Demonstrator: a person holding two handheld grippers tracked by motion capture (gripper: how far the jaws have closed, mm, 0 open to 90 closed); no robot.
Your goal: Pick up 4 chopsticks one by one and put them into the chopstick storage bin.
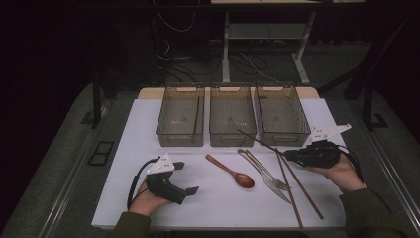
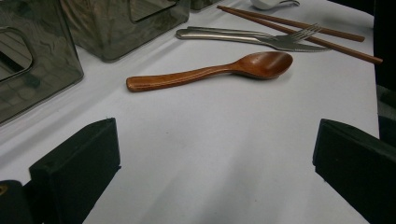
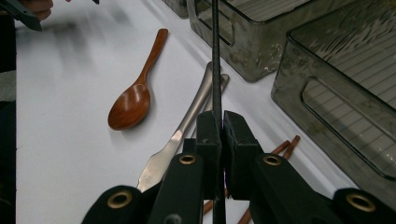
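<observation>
Both grippers black: left gripper [image 1: 185, 177] with white three-cornered top plate and black looping cable; right gripper [image 1: 286, 154] likewise, brass-coloured screw rings on its arms, square black pads [image 3: 235, 140]. Dark olive sleeves [image 1: 130, 225].

Bare white mat [image 1: 148, 144] lies open left of the wooden spoon [image 1: 232, 172]; three bins [image 1: 232, 116] wall its far side.

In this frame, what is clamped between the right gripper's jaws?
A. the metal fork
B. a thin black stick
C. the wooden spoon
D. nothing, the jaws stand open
B: in the right gripper view the right gripper has its jaws shut on a thin black stick, while the wooden spoon and the metal fork lie on the table.
</observation>
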